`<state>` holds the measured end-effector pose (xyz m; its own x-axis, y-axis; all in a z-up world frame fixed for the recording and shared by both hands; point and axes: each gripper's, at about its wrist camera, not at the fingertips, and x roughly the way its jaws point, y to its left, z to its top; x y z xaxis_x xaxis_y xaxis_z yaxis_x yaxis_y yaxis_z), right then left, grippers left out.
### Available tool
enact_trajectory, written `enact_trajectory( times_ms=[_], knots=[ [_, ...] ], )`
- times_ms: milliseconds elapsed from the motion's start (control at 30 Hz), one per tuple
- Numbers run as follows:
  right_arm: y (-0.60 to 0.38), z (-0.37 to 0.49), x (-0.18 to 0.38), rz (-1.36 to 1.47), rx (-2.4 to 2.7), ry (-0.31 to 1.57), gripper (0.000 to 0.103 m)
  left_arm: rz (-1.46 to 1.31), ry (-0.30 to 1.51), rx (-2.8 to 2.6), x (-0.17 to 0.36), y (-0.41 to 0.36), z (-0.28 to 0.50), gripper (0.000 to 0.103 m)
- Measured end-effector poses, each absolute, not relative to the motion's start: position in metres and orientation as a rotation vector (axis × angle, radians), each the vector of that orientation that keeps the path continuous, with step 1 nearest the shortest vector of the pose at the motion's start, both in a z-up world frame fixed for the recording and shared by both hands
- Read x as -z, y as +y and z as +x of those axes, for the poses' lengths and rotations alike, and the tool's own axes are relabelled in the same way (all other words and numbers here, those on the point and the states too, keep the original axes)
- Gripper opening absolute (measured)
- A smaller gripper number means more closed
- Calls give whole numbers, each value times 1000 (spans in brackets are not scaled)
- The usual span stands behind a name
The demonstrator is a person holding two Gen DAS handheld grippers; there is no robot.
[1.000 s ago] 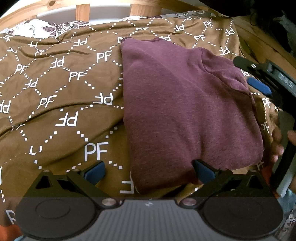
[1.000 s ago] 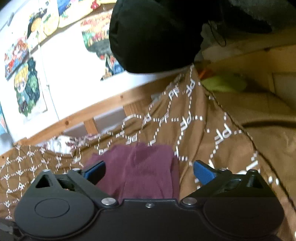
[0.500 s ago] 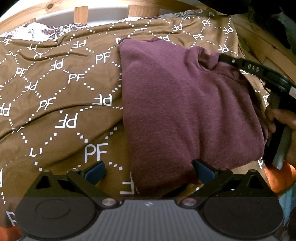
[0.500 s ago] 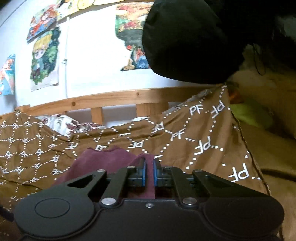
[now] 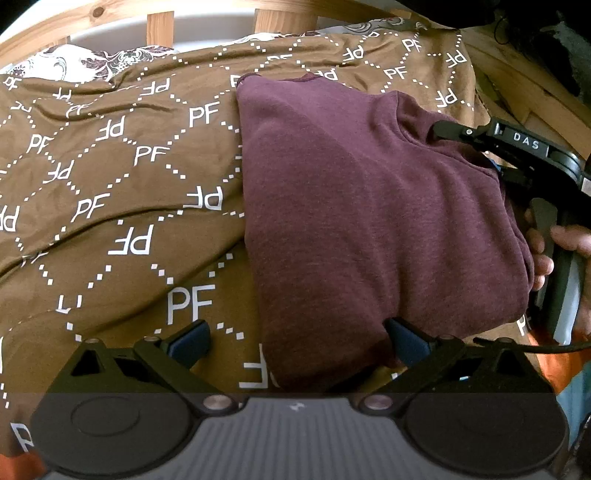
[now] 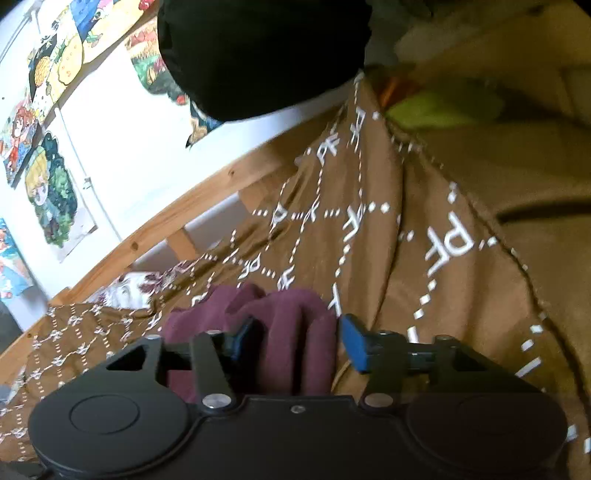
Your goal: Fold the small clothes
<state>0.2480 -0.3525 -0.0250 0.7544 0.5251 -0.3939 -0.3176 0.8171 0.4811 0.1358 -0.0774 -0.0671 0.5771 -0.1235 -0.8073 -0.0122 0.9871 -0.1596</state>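
I'm looking at the maroon shirt (image 5: 369, 221), lying folded on the brown PF-print blanket (image 5: 110, 184); everything below is placed off that shirt.

I'm holding the left gripper (image 5: 295, 341) at the shirt's near edge, jaws standing wide apart. Its right finger (image 5: 408, 341) is sitting against the shirt's near corner, its left finger (image 5: 188, 339) is over bare blanket beside the shirt. Pads aren't pressing on cloth, so nothing is gripped there.

I'm working the right gripper (image 6: 295, 341) at the shirt's far right side, where the cloth is bunching. Its jaws have just been opening and are standing about halfway apart. A fold of the shirt is sitting between the blue pads (image 6: 352, 345); the right pad looks just clear of the cloth, the left one I can't tell. In the left wrist view that gripper (image 5: 491, 164) is showing side-on at the shirt's right edge, with a person's hand (image 5: 546, 251) around its handle.

Beyond the shirt a wooden bed rail (image 5: 159, 22) is running along the blanket's far edge. Past it, cartoon posters (image 6: 51, 192) are hanging on the white wall.
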Motion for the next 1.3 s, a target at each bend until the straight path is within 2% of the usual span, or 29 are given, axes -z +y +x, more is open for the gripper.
enact_trajectory(
  times_ms=[333,467,933,1033,1133,1300],
  knots=[
    [-345,245,31,361,-459,529,59,-157,953,68,68,-77,136,103],
    [-349,241,32,370,-457,515,56,-159,952,73,68,-77,135,103],
    [-344,240,33,328,-444,507,56,-157,944,67,68,-78,134,103],
    [-343,239,32,317,-437,505,52,-159,945,70,67,-77,134,103],
    [-341,239,33,299,-430,505,41,-192,933,74,56,-70,137,102],
    [-339,239,34,282,-429,508,40,-280,724,-8,34,-53,126,102]
  ],
)
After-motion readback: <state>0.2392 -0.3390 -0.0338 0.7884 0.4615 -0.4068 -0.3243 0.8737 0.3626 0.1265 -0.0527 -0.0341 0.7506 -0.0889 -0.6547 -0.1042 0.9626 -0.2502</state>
